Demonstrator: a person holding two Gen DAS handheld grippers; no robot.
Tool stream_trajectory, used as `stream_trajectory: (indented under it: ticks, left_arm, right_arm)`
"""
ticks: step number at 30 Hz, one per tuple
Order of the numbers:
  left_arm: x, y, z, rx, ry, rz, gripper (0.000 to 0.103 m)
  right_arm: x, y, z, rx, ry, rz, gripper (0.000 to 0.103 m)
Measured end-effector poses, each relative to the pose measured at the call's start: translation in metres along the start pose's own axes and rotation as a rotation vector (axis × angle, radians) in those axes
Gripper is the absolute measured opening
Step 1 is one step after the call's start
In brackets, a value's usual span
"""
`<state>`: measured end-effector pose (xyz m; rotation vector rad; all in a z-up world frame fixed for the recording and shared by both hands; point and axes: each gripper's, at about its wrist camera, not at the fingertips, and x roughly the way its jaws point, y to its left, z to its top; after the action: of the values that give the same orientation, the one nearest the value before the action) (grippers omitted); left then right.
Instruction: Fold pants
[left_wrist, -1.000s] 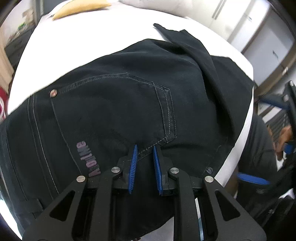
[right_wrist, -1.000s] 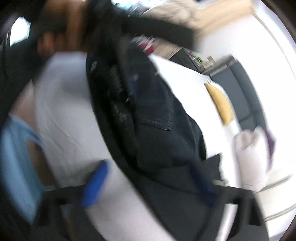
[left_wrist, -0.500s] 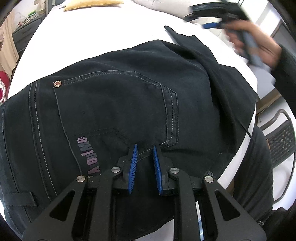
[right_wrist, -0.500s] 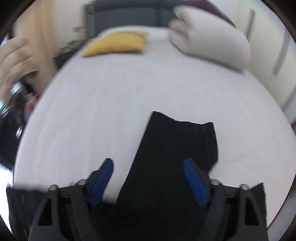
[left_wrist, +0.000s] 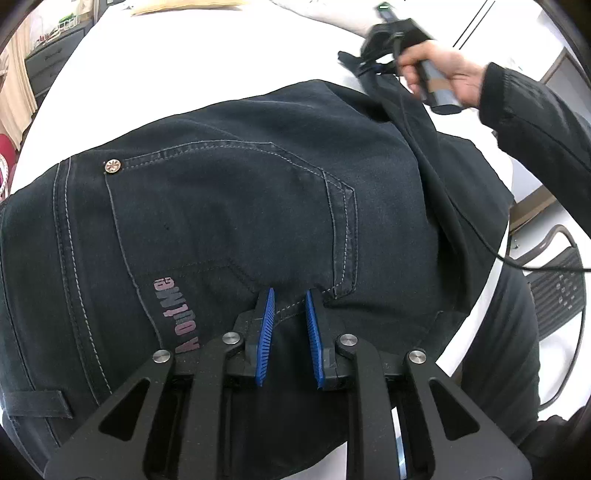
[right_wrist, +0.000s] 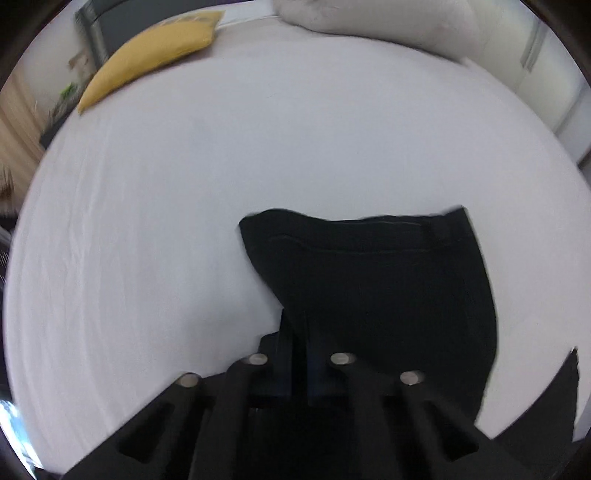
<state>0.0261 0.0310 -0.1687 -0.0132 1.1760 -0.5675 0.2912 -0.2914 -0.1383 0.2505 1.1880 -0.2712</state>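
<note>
Dark navy pants (left_wrist: 229, 206) lie on the white bed (left_wrist: 184, 66), back pocket and waistband up. My left gripper (left_wrist: 290, 299) rests over the pocket's lower corner; its blue fingers are a narrow gap apart, with no cloth between them. My right gripper (right_wrist: 299, 354) is shut on the left edge of the pant leg (right_wrist: 388, 280) near its hem, which lies on the sheet (right_wrist: 221, 166). In the left wrist view the right gripper (left_wrist: 373, 66) shows at the far leg end, held by a hand.
A yellow pillow (right_wrist: 155, 48) and a white pillow (right_wrist: 369, 18) lie at the head of the bed. A chair (left_wrist: 557, 288) stands by the bed's right edge. A dark dresser (left_wrist: 48, 62) is at the far left.
My right gripper has swung to the leg end and shut on the cloth; half a second ago it was open over it. The left gripper has stayed over the pocket.
</note>
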Motion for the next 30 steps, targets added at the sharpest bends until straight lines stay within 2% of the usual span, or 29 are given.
stream_trajectory:
  ticks: [2, 6, 10, 12, 15, 19, 20, 22, 24, 26, 28, 30]
  left_arm:
    - [0.000, -0.001, 0.000, 0.002, 0.001, 0.006, 0.017]
    - [0.001, -0.007, -0.001, 0.013, 0.003, 0.025, 0.017]
    - [0.001, -0.011, 0.001, 0.022, 0.010, 0.039, 0.017]
    - [0.002, -0.012, 0.003, 0.015, 0.015, 0.037, 0.017]
    - [0.004, -0.012, 0.006, 0.005, 0.026, 0.033, 0.017]
    - [0.005, -0.009, 0.012, -0.019, 0.043, 0.022, 0.017]
    - [0.005, -0.009, 0.013, -0.022, 0.048, 0.022, 0.017]
    - [0.005, -0.008, 0.016, -0.031, 0.056, 0.023, 0.017]
    - [0.005, -0.005, 0.017, -0.035, 0.058, 0.027, 0.017]
    - [0.004, -0.005, 0.017, -0.040, 0.059, 0.035, 0.017]
    - [0.003, -0.006, 0.017, -0.045, 0.059, 0.045, 0.017]
    - [0.003, -0.007, 0.017, -0.045, 0.059, 0.051, 0.017]
  right_arm:
    - [-0.021, -0.025, 0.002, 0.063, -0.049, 0.057, 0.006]
    - [-0.084, -0.098, -0.026, 0.238, -0.190, 0.207, 0.006]
    - [-0.143, -0.196, -0.087, 0.474, -0.335, 0.319, 0.006]
    - [-0.154, -0.244, -0.113, 0.592, -0.382, 0.370, 0.006]
    - [-0.152, -0.306, -0.173, 0.752, -0.395, 0.381, 0.006]
    - [-0.123, -0.349, -0.244, 0.974, -0.332, 0.407, 0.006]
    - [-0.114, -0.354, -0.259, 1.019, -0.325, 0.420, 0.009]
    - [-0.105, -0.366, -0.276, 1.083, -0.319, 0.441, 0.011]
    - [-0.098, -0.369, -0.283, 1.130, -0.335, 0.513, 0.024]
    - [-0.100, -0.370, -0.281, 1.141, -0.372, 0.587, 0.059]
    - [-0.103, -0.377, -0.275, 1.140, -0.403, 0.602, 0.070]
    - [-0.108, -0.378, -0.271, 1.116, -0.420, 0.564, 0.069]
